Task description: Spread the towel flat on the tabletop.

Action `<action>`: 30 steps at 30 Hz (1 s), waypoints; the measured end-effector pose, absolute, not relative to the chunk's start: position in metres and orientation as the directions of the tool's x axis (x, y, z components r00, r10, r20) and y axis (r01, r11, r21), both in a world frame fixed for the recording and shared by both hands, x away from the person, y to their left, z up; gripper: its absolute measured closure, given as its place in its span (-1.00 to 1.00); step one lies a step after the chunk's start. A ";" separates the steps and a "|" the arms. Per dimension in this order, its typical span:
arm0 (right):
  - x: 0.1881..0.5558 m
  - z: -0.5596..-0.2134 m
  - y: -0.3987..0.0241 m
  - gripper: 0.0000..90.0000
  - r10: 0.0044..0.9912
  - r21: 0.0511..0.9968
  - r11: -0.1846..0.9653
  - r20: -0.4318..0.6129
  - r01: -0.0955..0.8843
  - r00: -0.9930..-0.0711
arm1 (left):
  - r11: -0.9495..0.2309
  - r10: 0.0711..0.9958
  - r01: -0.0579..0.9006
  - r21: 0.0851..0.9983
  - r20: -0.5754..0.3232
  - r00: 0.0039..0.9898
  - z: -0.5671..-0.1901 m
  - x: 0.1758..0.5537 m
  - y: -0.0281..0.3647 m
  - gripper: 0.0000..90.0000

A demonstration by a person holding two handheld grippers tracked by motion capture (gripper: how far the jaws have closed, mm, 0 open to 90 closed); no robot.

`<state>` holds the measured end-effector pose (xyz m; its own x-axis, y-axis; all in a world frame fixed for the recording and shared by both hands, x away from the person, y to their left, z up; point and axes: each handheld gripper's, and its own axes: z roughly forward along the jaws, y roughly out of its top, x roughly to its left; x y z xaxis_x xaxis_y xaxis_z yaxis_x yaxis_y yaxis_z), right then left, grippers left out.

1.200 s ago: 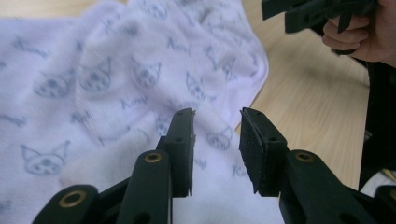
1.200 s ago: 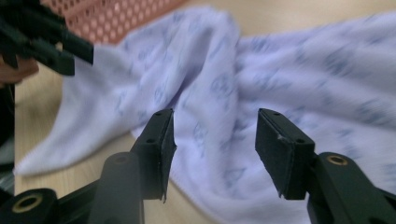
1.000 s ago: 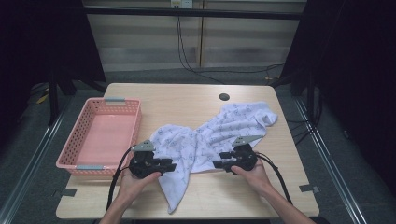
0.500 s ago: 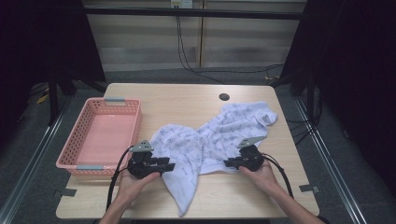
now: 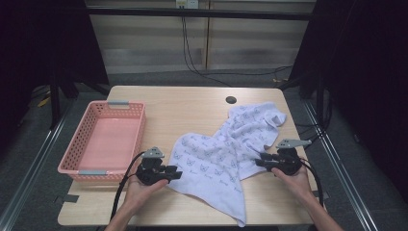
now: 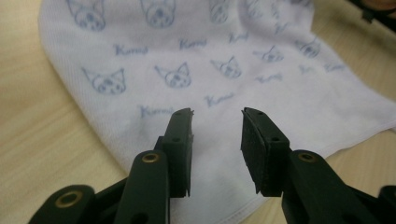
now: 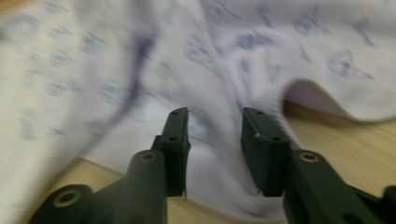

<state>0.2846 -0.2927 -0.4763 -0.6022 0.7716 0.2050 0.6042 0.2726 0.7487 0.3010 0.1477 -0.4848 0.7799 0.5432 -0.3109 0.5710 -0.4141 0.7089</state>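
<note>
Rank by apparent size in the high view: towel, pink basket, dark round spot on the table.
1. towel, largest, though crumpled.
2. pink basket, somewhat smaller.
3. dark round spot, by far the smallest.

**Bystander items on and around the table**

Pink mesh basket (image 5: 105, 142) sits left of centre in the high view, on the wooden table (image 5: 187, 108), grey handles at its near and far ends, nothing inside. Small dark round hole (image 5: 231, 100) in the tabletop, upper centre. Black cables (image 5: 192, 53) hang down the pale panel wall at top centre and run along the floor behind the table. Metal rails flank both sides.
</note>
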 end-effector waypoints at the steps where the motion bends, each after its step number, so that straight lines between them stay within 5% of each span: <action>1: 0.281 -0.476 -0.287 0.33 0.742 0.753 0.280 0.224 0.596 -0.632 | -0.431 0.539 0.573 0.697 -0.309 0.783 -0.488 0.301 0.146 0.38; 9: 0.277 -0.490 -0.238 0.10 0.610 0.709 0.387 0.283 0.589 -0.740 | -0.516 0.557 0.515 0.685 -0.189 0.809 -0.496 0.294 0.139 0.42; 10: 0.279 -0.496 -0.226 0.30 0.611 0.682 0.429 0.264 0.592 -0.746 | -0.532 0.554 0.501 0.683 -0.167 0.816 -0.496 0.291 0.137 0.80; 12: 0.279 -0.497 -0.223 0.45 0.610 0.672 0.444 0.258 0.593 -0.750 | -0.549 0.521 0.514 0.659 -0.210 0.827 -0.494 0.290 0.137 0.88; 14: 0.282 -0.488 -0.228 0.92 0.590 0.716 0.386 0.293 0.582 -0.752 | -0.568 0.505 0.514 0.643 -0.221 0.834 -0.492 0.283 0.136 0.97; 24: 0.309 -0.433 -0.240 0.94 0.653 0.800 0.307 0.217 0.515 -0.725 | -0.423 0.440 0.471 0.774 -0.280 0.854 -0.444 0.287 0.122 0.98; 30: 0.347 -0.429 -0.218 0.94 0.668 0.823 0.278 0.204 0.495 -0.715 | -0.379 0.430 0.489 0.786 -0.318 0.845 -0.447 0.313 0.097 0.96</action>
<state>0.3467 -0.2178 -0.4287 -0.7152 0.6684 0.2040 0.4949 0.2783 0.8232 0.3134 0.0966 -0.4475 0.8449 0.4304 -0.3176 0.4886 -0.3795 0.7856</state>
